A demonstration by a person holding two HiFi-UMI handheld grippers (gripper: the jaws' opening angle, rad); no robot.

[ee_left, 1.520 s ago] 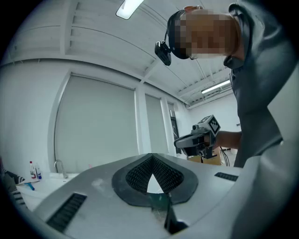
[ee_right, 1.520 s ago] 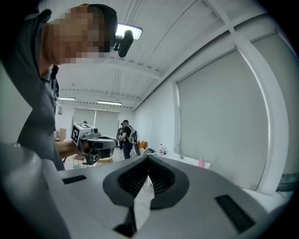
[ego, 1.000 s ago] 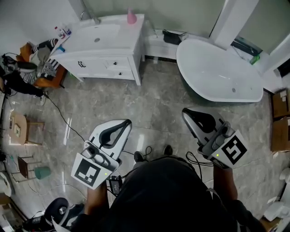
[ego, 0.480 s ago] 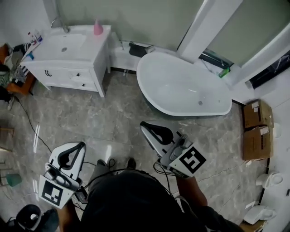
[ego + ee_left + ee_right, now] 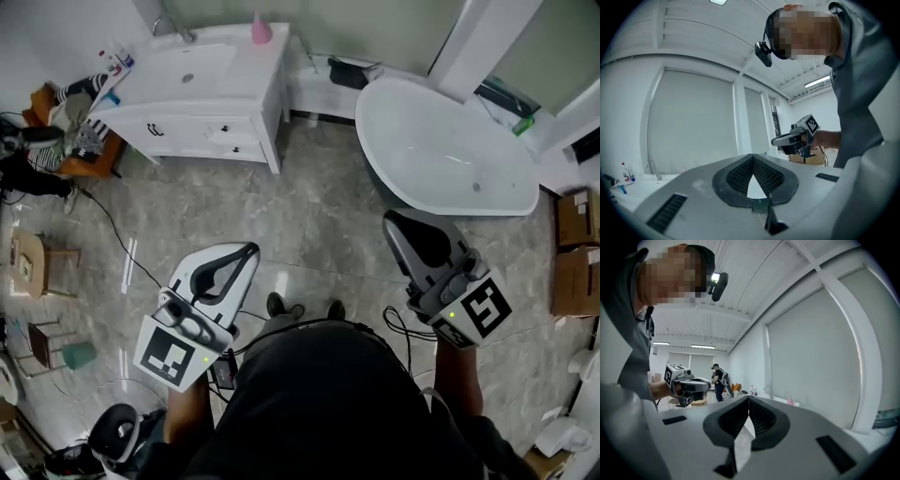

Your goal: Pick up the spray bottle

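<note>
Jaws of both grippers are closed tip to tip, with nothing between them. The left gripper (image 5: pixel 249 249) and right gripper (image 5: pixel 390 220) hover about level over the grey marble floor (image 5: pixel 309 206), near the person and well apart from each other. At far left a small pink bottle (image 5: pixel 260 28), apparently the spray bottle, stands upright at the far edge of the white vanity (image 5: pixel 253 67), right of the tap (image 5: pixel 173 28). A white bathtub (image 5: pixel 375 112) lies at far right.
</note>
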